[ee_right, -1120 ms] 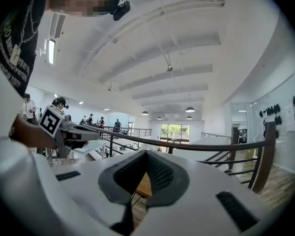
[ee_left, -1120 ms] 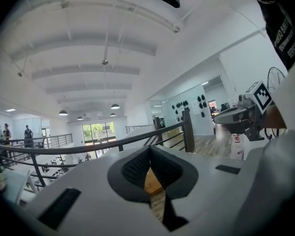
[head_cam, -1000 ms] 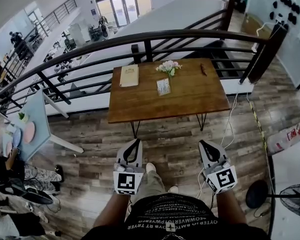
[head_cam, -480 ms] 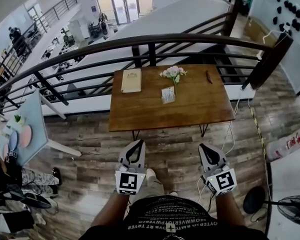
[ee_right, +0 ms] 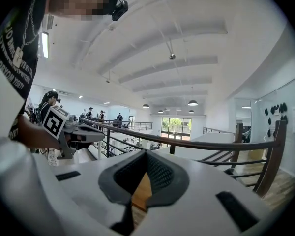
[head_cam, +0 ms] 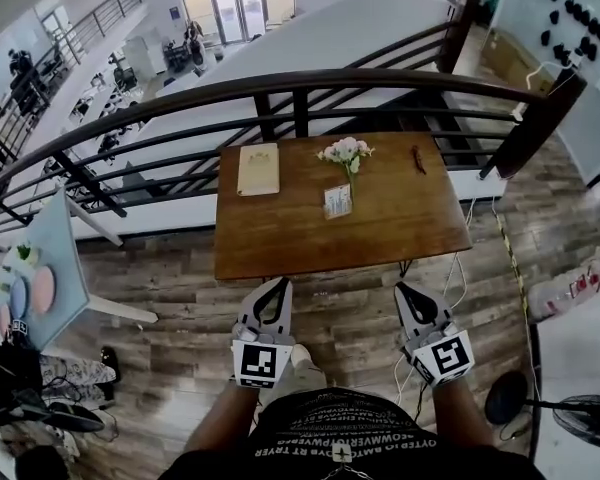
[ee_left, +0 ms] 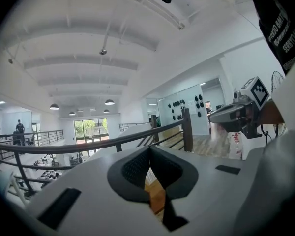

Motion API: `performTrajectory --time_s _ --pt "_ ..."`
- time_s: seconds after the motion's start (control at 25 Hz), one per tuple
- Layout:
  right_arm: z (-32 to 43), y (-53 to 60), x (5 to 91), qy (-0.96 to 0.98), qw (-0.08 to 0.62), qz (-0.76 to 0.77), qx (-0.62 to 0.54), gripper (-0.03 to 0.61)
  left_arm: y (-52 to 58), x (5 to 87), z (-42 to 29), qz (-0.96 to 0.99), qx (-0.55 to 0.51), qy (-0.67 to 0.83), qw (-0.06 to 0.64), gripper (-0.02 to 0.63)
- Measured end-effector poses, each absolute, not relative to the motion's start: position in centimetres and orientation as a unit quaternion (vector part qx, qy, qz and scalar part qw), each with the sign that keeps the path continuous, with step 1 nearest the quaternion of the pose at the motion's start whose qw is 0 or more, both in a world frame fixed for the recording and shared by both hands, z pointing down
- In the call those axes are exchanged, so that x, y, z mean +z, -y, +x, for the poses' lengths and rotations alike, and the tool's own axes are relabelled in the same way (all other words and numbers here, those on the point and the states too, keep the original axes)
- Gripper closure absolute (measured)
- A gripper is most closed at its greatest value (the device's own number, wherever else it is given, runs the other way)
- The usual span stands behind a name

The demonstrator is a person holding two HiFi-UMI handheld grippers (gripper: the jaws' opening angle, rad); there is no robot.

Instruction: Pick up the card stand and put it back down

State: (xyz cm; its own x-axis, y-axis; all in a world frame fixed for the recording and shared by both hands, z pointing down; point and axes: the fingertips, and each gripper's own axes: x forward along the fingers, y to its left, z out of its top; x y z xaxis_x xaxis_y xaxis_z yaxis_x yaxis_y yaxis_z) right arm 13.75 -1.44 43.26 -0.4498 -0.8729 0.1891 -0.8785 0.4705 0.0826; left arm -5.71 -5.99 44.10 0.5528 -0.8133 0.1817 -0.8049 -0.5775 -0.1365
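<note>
The card stand (head_cam: pixel 337 201), a small upright holder with a printed card, stands near the middle of the wooden table (head_cam: pixel 280 243). Just behind it is a small bunch of pink and white flowers (head_cam: pixel 346 152). Both grippers hover over the floor short of the table's front edge, pointing at it. My left gripper (head_cam: pixel 278 286) (ee_left: pixel 149 150) is shut and holds nothing. My right gripper (head_cam: pixel 404 290) (ee_right: pixel 146 154) is shut and empty too. In each gripper view only a strip of table wood shows below the closed jaws; the stand is hidden there.
A tan book (head_cam: pixel 258 169) lies at the table's back left, a small dark item (head_cam: pixel 418 158) at the back right. A dark railing (head_cam: pixel 300 83) runs behind the table. A pale blue table (head_cam: pixel 50 258) stands left, a fan (head_cam: pixel 580 408) right.
Both grippers have moved forward together toward the table's front edge, and the table now looks larger and closer. Both jaws stayed shut.
</note>
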Motion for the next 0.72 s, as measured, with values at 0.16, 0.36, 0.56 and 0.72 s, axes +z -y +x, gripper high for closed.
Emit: performTrajectory --time_s 0.16,0.36,0.56,0.72 --pt "12.8 3.7 42.9 0.847 0.108 0.520 0.011 0.577 8.4 44.2 -6.6 -0.885 -0.110 -0.451 0.018 0.588" --pt "10.8 6.5 42.0 0.844 0.105 0.525 0.008 0.577 11.3 44.4 -8.2 -0.889 -0.109 -0.444 0.015 0.588" --pt "8.1 8.5 41.5 0.842 0.104 0.530 -0.001 0.577 13.8 45.0 -10.1 -0.896 -0.111 -0.430 0.017 0.588" --pt "7.6 9.3 41.9 0.836 0.109 0.538 0.004 0.577 15.1 44.9 -10.5 -0.900 -0.106 -0.422 0.015 0.588"
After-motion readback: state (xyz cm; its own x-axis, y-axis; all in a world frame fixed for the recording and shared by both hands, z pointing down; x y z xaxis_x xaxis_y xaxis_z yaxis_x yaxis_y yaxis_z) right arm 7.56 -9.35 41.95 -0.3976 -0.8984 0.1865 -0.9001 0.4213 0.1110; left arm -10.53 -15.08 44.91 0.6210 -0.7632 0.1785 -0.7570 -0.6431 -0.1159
